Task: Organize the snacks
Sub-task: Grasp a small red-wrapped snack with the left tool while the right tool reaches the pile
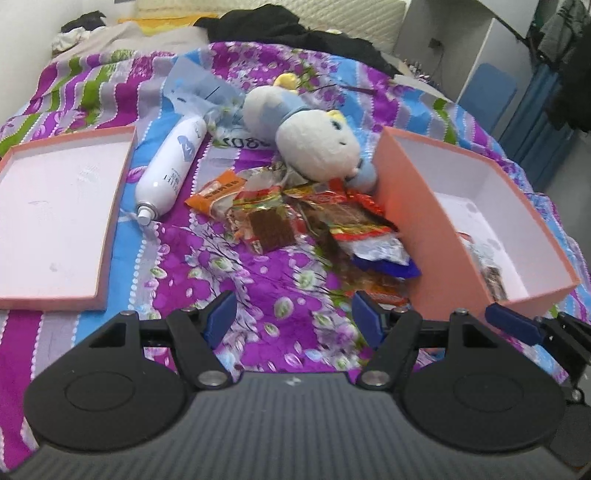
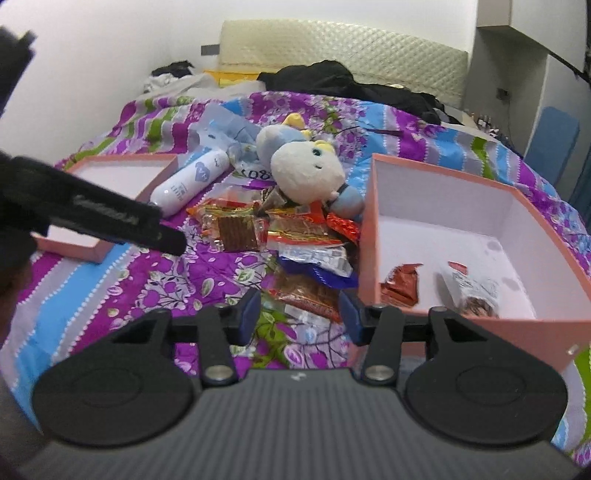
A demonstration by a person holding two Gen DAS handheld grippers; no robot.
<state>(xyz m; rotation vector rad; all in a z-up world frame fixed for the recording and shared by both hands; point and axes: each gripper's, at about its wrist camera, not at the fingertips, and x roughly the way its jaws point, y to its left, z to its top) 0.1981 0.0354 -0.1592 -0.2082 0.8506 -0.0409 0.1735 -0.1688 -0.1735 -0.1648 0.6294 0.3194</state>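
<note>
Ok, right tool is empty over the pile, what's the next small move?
Probably ease the right tool down onto the nearest snack packet and close. Its jaws are open with nothing between them, that packet lies just ahead, and the pink box beside it already holds two snacks.

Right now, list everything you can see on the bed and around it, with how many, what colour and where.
pink box: one, pink outside, white inside, right side; two snack packets inside
lid: one, pink rim, white inside, left side, lying open
snack packets: a loose pile, orange, red, blue, between lid and box
spray bottle: one, white, lying beside the lid
plush toy: one, cream and pale blue, behind the pile
bedspread: purple floral, striped
dark clothing: near the headboard
left gripper: black, blue pads, jaws open, empty
right gripper: same, jaws open, over the nearest packets
</note>
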